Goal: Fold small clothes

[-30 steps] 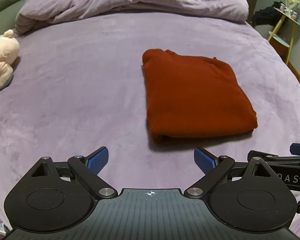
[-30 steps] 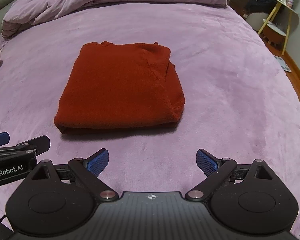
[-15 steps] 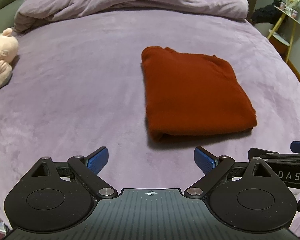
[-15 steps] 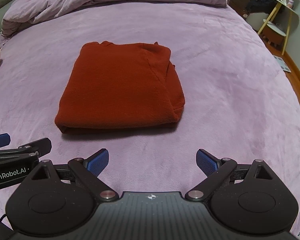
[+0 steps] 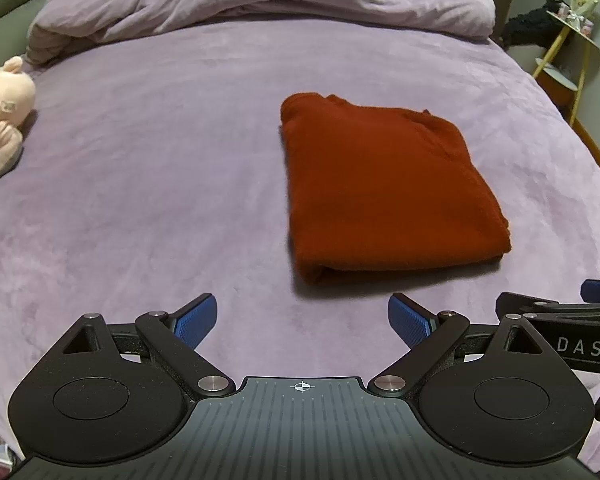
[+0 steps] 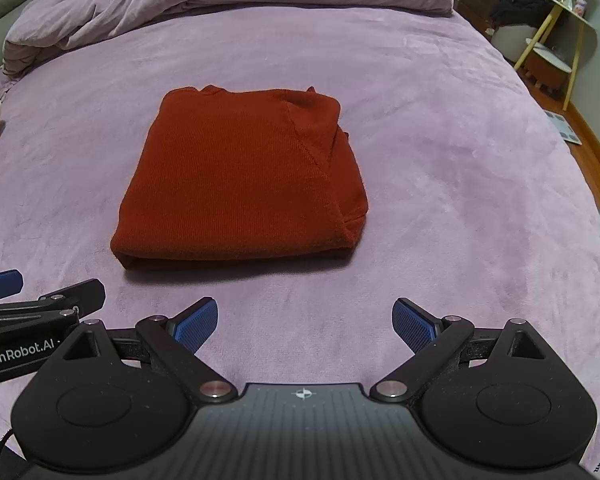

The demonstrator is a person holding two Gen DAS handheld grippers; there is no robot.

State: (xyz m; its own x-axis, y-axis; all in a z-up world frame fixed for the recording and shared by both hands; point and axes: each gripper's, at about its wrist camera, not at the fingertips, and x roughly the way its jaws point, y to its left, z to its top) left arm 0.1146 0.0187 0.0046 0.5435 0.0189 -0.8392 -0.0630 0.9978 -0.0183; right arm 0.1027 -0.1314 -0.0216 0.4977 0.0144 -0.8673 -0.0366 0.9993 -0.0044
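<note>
The left tool [image 5: 302, 320] has its blue-padded fingers spread wide and empty, held just above the near part of a bed [image 5: 160, 184] covered in a purple plush blanket. The right tool [image 6: 305, 322] sits beside it, equally spread and holding nothing. Just ahead of both, a rust-red garment [image 6: 240, 184] lies folded into a neat, thick rectangle on the bed, touched by neither tool. Beyond it, a rumpled purple duvet [image 5: 260, 0] is bunched along the far edge. A pale pink plush toy [image 5: 2, 116] rests at the bed's left side.
</note>
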